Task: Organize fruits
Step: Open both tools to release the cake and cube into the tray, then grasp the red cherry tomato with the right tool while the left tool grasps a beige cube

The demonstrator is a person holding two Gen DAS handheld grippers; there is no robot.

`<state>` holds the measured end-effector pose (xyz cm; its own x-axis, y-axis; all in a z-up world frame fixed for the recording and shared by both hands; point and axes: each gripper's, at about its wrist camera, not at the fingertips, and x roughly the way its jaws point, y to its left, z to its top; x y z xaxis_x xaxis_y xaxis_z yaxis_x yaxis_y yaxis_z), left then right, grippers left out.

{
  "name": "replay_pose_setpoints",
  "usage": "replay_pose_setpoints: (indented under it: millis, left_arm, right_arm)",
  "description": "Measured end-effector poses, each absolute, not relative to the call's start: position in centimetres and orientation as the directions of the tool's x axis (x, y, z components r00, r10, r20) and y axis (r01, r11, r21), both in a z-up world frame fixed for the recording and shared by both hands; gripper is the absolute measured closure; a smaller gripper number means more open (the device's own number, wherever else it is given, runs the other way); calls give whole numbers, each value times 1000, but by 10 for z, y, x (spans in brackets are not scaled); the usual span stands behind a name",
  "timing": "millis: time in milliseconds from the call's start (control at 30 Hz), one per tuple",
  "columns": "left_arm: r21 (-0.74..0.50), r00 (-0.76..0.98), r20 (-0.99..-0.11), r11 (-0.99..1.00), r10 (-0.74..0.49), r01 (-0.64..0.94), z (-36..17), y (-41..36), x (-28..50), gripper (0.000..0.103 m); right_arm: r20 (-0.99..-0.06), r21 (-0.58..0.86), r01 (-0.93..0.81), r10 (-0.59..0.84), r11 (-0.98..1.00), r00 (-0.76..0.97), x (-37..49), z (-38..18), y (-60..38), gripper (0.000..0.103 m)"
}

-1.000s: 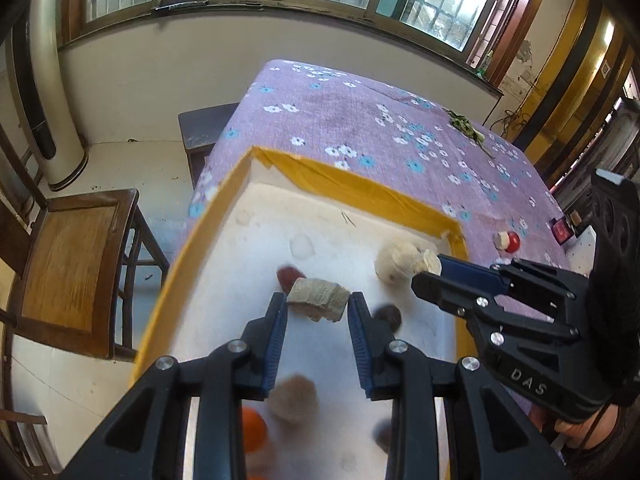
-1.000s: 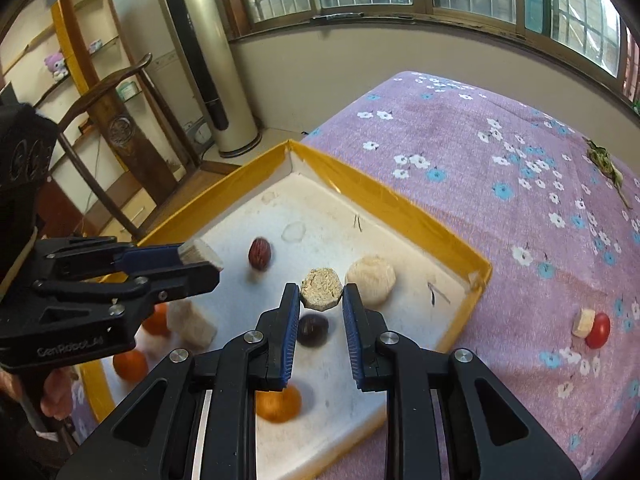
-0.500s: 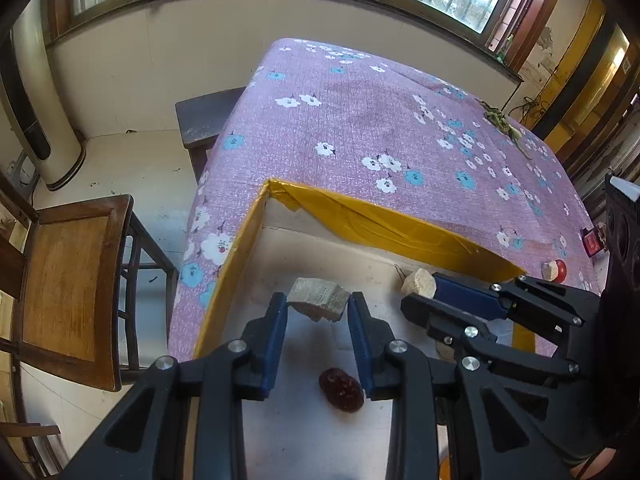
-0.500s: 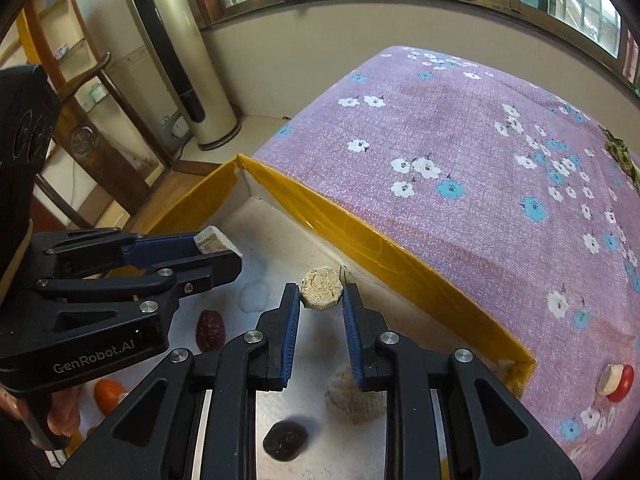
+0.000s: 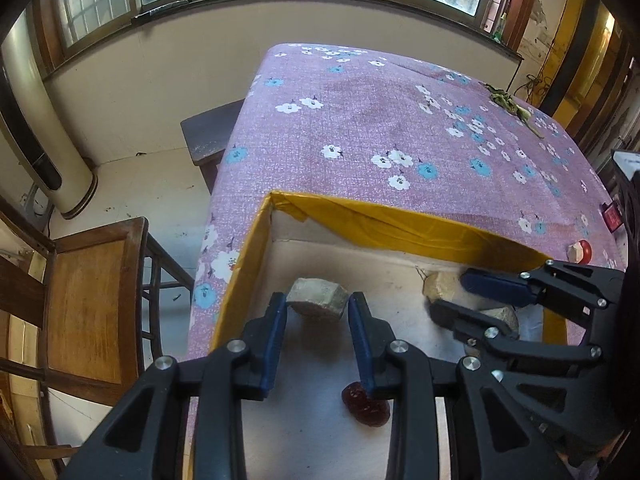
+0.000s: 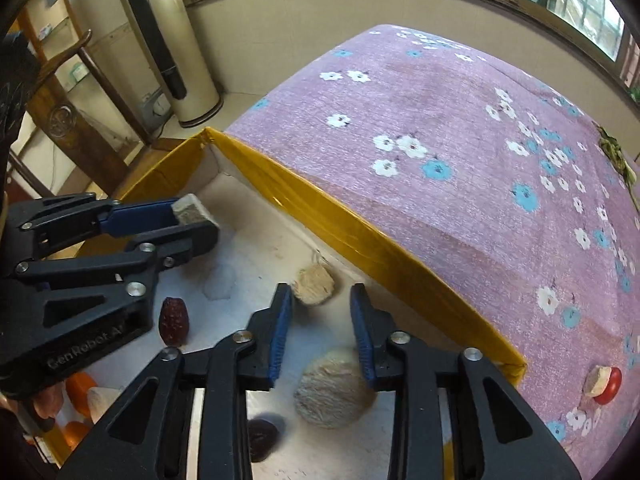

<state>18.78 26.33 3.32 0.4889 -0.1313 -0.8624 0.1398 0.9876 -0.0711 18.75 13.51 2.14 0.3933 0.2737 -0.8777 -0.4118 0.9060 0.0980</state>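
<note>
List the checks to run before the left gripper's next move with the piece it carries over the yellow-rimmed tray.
1. Left gripper holds the grey-beige angular chunk: ok, both pads touch it.
2. Chunk is over the yellow-rimmed white tray: ok, near its far-left corner.
3. Chunk's height above the tray floor: cannot tell.
4. Right gripper is free: ok, jaws open, the small round beige fibrous piece lies just past its fingertips.
5. Wrinkled dark red date is out of the drop spot: ok, it lies nearer the camera.

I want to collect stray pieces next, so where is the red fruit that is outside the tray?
The red fruit lies on the purple tablecloth, low right in the right wrist view, beyond the tray's yellow rim.
</note>
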Motion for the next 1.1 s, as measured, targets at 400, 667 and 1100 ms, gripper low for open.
replay_pose_setpoints:
  millis: [400,667,1100]
  left_arm:
    - [-14,554,-830,995,-68,101,49,270,143,42]
    - [16,628,-777,996,-44,90,71,254,104,29]
    - [-42,569,-815,990,-111,134,73,170,70,19]
  right_arm:
    - [-825,193,-343,341,919,450,138,54,94,67]
    - [-814,244,-301,364,922,453,87,55,59,61]
    - [-798,240,-93,251,966,547,69,47,-84,60]
